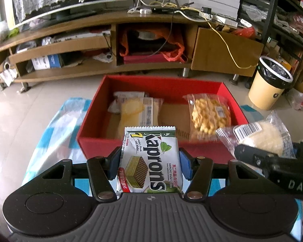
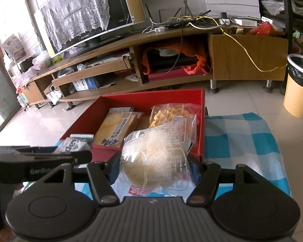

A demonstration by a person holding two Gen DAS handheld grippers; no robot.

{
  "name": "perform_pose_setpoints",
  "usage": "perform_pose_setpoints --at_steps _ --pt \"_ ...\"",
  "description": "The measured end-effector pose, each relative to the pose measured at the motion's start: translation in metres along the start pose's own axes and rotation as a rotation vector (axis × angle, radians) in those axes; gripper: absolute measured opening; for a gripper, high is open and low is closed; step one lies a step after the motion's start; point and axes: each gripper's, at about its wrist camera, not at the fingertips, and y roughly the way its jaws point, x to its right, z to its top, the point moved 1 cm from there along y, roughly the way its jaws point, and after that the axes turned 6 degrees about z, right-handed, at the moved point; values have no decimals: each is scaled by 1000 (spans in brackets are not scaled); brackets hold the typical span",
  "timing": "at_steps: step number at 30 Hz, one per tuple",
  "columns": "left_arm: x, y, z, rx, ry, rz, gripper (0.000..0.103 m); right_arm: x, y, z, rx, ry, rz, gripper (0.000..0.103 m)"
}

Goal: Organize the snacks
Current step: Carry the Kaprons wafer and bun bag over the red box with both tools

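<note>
Both grippers are loaded, so the step in hand is carrying two snacks to the red box (image 1: pixel 129 145) that stands on the blue checked cloth (image 2: pixel 242 139). The left gripper (image 1: pixel 149 161) is closed on a Kaprons wafer pack (image 1: pixel 149 159); its blue pads press the two side edges, and the pack stands upright just in front of the near wall of the box. The right gripper (image 2: pixel 154 167) grips a clear bag with a pale round cake (image 2: pixel 157 157) inside, perhaps covered with shreds, but the blur makes this unsure; this bag hangs over the near right corner of the box. Inside the box there are already a yellow cake packet (image 1: pixel 131 109) on the left and a bag of yellow puffed snacks (image 1: pixel 210 115) on the right, with bare cardboard floor between them and toward the near wall. I judge that the next move needs each gripper to go forward over the near wall, come down above a free part of the floor, and only then open. The two grippers are near each other, so they should keep their own side.
</note>
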Motion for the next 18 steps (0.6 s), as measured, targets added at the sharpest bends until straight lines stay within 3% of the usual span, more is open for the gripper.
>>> perform_pose_setpoints --at_steps 9,18 --pt "10 28 29 21 35 38 65 12 21 21 39 6 16 62" --pt "14 63 46 9 36 76 65 19 62 58 62 -39 -29 62"
